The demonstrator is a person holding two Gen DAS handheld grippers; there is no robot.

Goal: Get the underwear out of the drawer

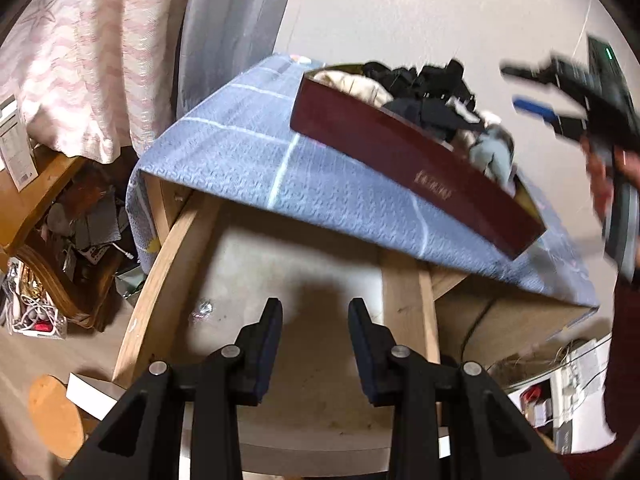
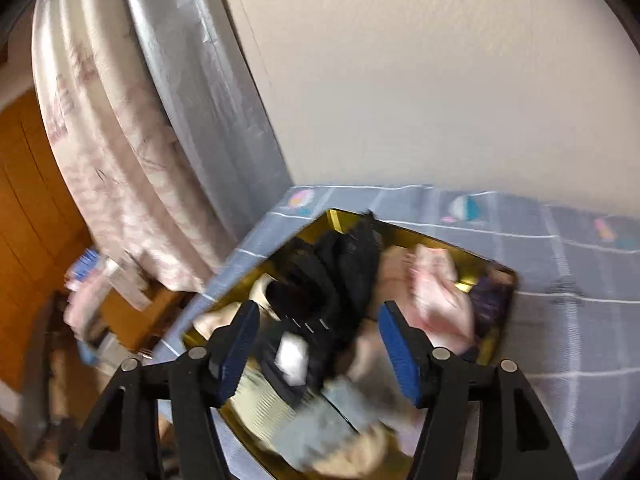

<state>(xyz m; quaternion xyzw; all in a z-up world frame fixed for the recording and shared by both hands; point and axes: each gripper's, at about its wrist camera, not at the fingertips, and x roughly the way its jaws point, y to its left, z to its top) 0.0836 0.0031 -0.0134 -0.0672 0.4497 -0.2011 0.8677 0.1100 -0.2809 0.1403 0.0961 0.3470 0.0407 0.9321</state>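
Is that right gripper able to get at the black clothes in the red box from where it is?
Probably yes. The right gripper hangs above the red box with jaws open, the black clothes lie uncovered on top, and nothing stands between them.

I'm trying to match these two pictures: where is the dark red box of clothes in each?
Left wrist view: the dark red box sits upper right, on the blue cloth.
Right wrist view: the same box, gold inside, fills the lower centre, behind the open right hand-held gripper.
Shared landmark: the blue cloth.
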